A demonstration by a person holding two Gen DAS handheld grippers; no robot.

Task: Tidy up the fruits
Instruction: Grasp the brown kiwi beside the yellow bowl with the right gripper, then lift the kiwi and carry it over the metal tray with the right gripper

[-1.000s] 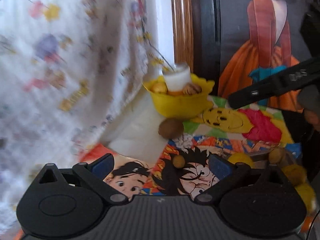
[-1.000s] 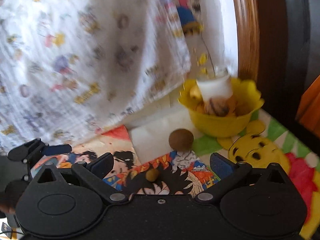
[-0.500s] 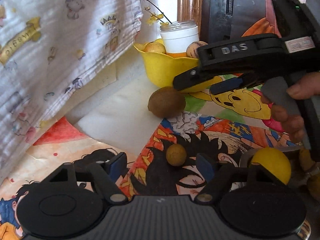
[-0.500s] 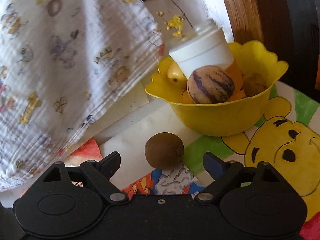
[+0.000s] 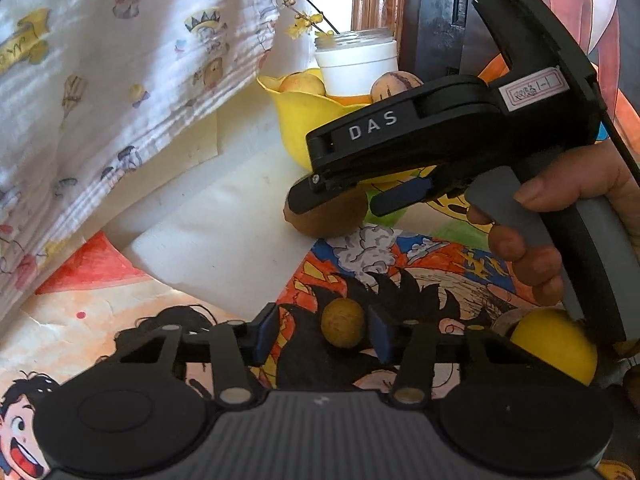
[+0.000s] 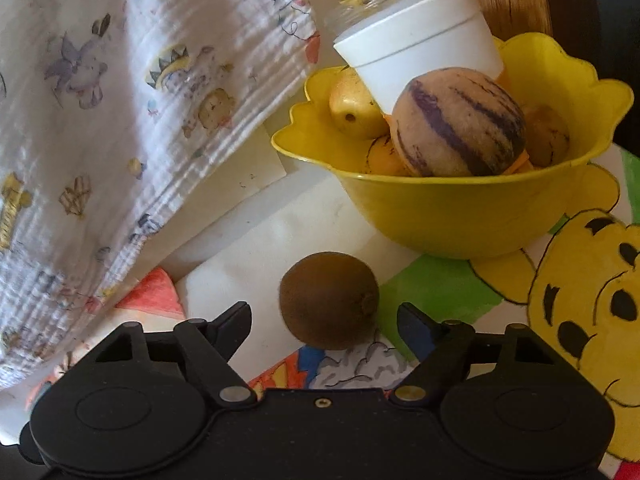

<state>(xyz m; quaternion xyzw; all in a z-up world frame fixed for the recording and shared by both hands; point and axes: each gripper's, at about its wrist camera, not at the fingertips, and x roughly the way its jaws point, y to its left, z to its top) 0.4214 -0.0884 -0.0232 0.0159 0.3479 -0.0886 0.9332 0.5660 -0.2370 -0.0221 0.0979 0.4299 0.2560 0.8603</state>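
Observation:
A brown kiwi (image 6: 329,300) lies on the cartoon-print table cover, in front of a yellow bowl (image 6: 460,216). My right gripper (image 6: 325,320) is open, its jaws on either side of the kiwi, not touching it; the left wrist view shows it over the kiwi (image 5: 326,216). The bowl holds a striped melon-like fruit (image 6: 456,124), a yellow fruit (image 6: 352,108), other small fruits and a white jar (image 6: 420,52). My left gripper (image 5: 320,336) is open around a small round tan fruit (image 5: 343,328) on the cover, the right finger close to it.
A printed white cloth (image 6: 120,92) hangs at the left. A yellow round fruit (image 5: 554,346) lies at the right, by more fruits at the edge. The bowl (image 5: 304,120) stands near a wooden frame (image 5: 376,0). A white sheet (image 5: 224,240) lies under the kiwi.
Both grippers have moved forward. The right gripper has closed in on the kiwi, now between its jaws. The left gripper's jaws have narrowed around the small tan fruit.

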